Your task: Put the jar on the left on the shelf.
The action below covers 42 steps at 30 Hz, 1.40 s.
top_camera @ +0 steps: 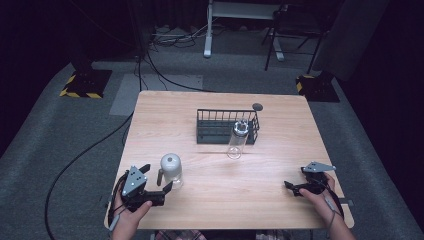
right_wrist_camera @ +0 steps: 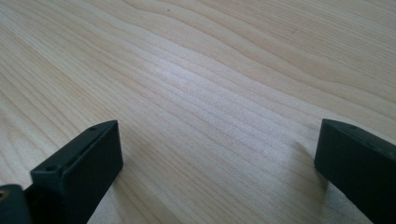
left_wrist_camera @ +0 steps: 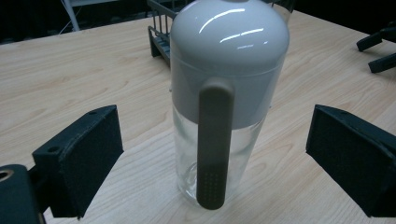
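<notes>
Both grippers are found with jaws spread wide and nothing clamped. At the near left corner of the wooden table (top_camera: 280, 105), the left gripper (top_camera: 159, 178) is held level, its jaws set either side of a clear bottle with a white domed cap (top_camera: 171, 170); in the left gripper view the bottle with the white cap (left_wrist_camera: 224, 93) is seen upright between the two black pads (left_wrist_camera: 84, 158), with bare table visible on both sides, so no contact is recorded. A grey strap (left_wrist_camera: 214, 144) is noted hanging down the front of this bottle from the cap. The clear lower body is seen through to the table grain; no contents can be made out. The right gripper (top_camera: 295, 180) is observed near the right front edge, well apart from both bottles, its jaws open over bare wood, as confirmed in the right gripper view (right_wrist_camera: 219, 154). A second clear bottle (top_camera: 237, 140) is recorded lying near the table's middle, its metal-capped end resting against the front wall of a dark wire basket (top_camera: 210, 122). Its contents cannot be determined. The basket's interior appears bare where visible. A small dark round disc (top_camera: 257, 106) is noted on the table just behind the basket's right corner.
</notes>
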{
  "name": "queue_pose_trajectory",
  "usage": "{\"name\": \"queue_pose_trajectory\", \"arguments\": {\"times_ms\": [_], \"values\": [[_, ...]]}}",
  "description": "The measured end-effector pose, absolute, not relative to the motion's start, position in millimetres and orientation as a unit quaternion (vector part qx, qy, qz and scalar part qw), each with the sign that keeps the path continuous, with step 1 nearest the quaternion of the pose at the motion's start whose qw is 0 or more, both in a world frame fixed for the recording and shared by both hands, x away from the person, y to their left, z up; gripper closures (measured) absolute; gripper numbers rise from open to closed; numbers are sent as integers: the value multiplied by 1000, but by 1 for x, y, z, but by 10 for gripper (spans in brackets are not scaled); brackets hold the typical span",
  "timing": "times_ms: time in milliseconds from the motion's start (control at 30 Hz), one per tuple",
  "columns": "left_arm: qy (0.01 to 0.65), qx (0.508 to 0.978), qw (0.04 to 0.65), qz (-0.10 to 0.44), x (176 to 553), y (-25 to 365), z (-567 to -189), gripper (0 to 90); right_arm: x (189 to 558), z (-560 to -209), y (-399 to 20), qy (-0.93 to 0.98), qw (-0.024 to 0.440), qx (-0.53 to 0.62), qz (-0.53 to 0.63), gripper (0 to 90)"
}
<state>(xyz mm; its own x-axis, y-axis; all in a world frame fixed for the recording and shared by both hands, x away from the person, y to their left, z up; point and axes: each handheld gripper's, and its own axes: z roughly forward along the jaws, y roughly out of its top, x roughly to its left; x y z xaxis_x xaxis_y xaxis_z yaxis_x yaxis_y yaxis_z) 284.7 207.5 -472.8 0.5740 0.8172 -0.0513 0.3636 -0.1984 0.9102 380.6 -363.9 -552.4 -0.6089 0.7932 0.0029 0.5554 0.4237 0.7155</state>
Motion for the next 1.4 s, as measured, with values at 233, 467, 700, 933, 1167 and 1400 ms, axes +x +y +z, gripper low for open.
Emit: {"name": "queue_pose_trajectory", "arguments": {"times_ms": [233, 467, 700, 933, 1167, 1400], "values": [[396, 732, 504, 228, 289, 204, -470, 34, 381, -552, -364, 826, 170, 408, 349, 8], [387, 734, 510, 227, 294, 199, -469, 35, 381, -552, -364, 826, 170, 408, 349, 8], [384, 734, 514, 224, 300, 194, -470, 37, 381, -552, -364, 826, 170, 408, 349, 8], [382, 733, 518, 219, 305, 191, -472, 41, 381, -552, -364, 826, 170, 408, 349, 8], [383, 732, 521, 217, 309, 189, -475, 47, 381, -552, -364, 826, 170, 408, 349, 8], [382, 734, 519, 214, 314, 186, -478, 67, 381, -552, -364, 826, 170, 408, 349, 8]]}}
